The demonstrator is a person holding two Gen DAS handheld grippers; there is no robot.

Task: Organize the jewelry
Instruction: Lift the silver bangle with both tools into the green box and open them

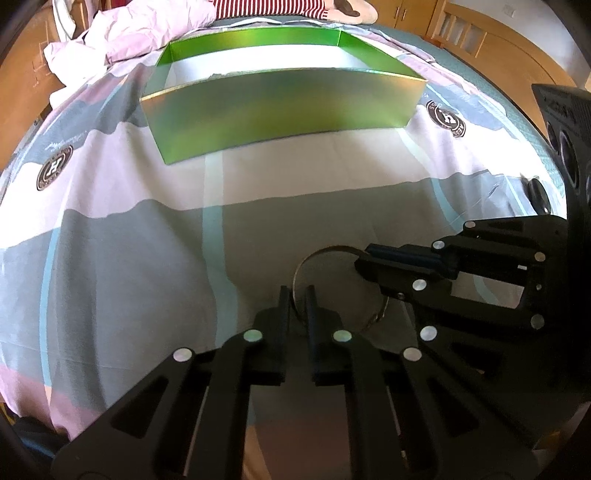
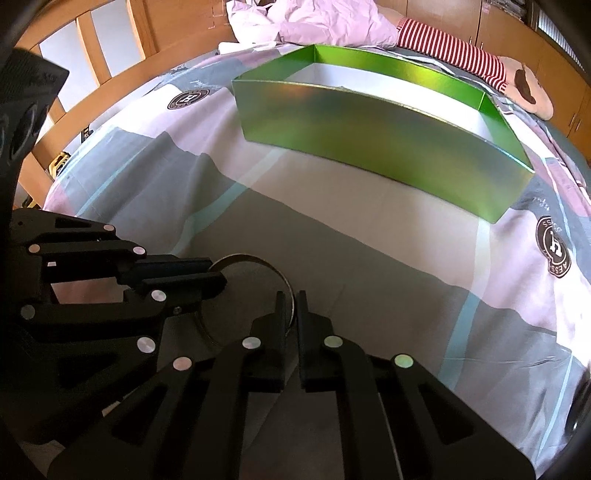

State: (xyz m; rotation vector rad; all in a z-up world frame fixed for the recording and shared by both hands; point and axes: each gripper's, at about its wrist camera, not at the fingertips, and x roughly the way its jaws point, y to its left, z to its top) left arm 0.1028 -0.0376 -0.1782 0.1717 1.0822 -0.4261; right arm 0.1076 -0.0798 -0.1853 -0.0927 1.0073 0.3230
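A thin silver bangle (image 1: 325, 249) (image 2: 251, 257) sits low over the patterned bedspread, gripped from two sides. In the left wrist view my left gripper (image 1: 297, 295) is shut on the bangle's near left rim, and my right gripper (image 1: 364, 260) reaches in from the right, shut on the far right rim. The right wrist view shows the same hold mirrored: my right gripper (image 2: 291, 300) pinches the ring's right edge, and my left gripper (image 2: 218, 280) clamps its left side. An open green box (image 1: 280, 107) (image 2: 369, 125) with a white floor lies further back on the bed.
The bedspread (image 1: 110, 229) has grey, pink and white patches. A crumpled pink quilt (image 1: 140, 33) and a plush toy in red-and-white stripes (image 2: 454, 48) lie behind the box. A wooden bed frame (image 2: 122, 59) runs along the bed's edges.
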